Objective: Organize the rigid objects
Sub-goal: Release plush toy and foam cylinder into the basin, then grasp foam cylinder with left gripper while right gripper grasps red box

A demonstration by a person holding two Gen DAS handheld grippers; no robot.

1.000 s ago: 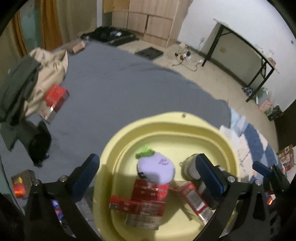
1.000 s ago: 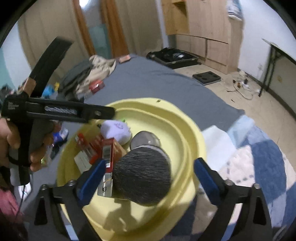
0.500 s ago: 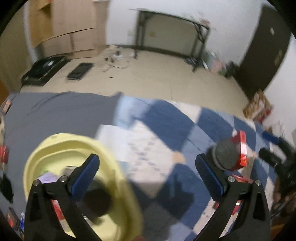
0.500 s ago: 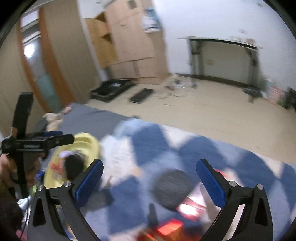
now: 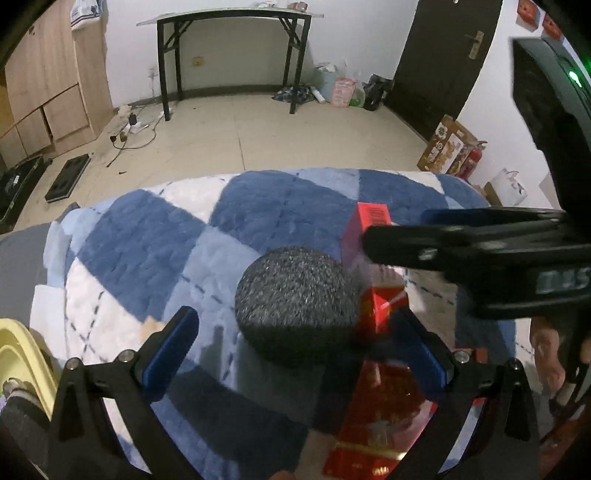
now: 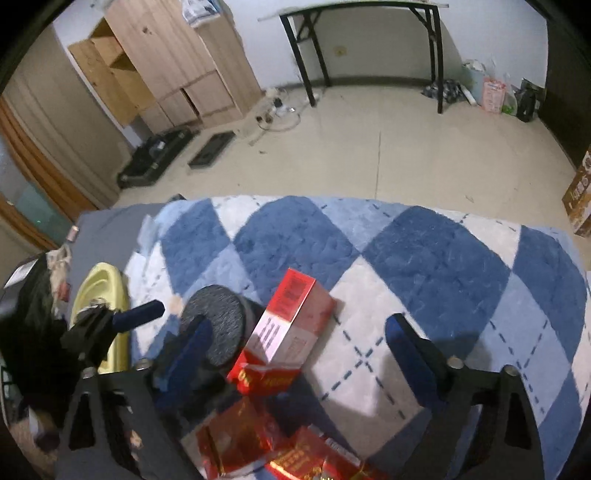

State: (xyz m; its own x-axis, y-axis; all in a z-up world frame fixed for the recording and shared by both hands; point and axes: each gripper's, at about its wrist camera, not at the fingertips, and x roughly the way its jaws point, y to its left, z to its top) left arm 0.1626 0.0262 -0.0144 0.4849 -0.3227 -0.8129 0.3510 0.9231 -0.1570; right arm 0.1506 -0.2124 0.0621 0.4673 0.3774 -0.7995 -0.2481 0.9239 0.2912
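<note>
- Two tools hang over a blue-and-white checked blanket (image 6: 424, 266) that covers the bed; the floor beyond holds a black-legged counter (image 5: 232, 14) against the far wall.
- A yellow tub (image 6: 98, 280) sits at the blanket's left edge, well apart from the boxes; only its rim shows in the left wrist view.
- The left tool (image 5: 295, 347) has its blue pads spread wide, nothing between them touching either pad. In the right wrist view it shows at the lower left, one blue pad lying across the puck's near edge.
- The right tool (image 6: 295, 347) is likewise spread apart and grips nothing; the box lies between its pads, nearer the left one.
- A red box (image 6: 291, 317) lies tilted on the blanket, its long axis running away from the right tool and its barcode end pointing toward the far wall. Its near end rests on another red pack (image 6: 266, 376).
- A round grey puck (image 5: 295, 295) sits flat face up, just beside the box on its left, and directly ahead of the left tool, centred between its pads.
- More red packs (image 6: 314, 461) lie crowded at the near edge, below the right tool; their print is blurred.
</note>
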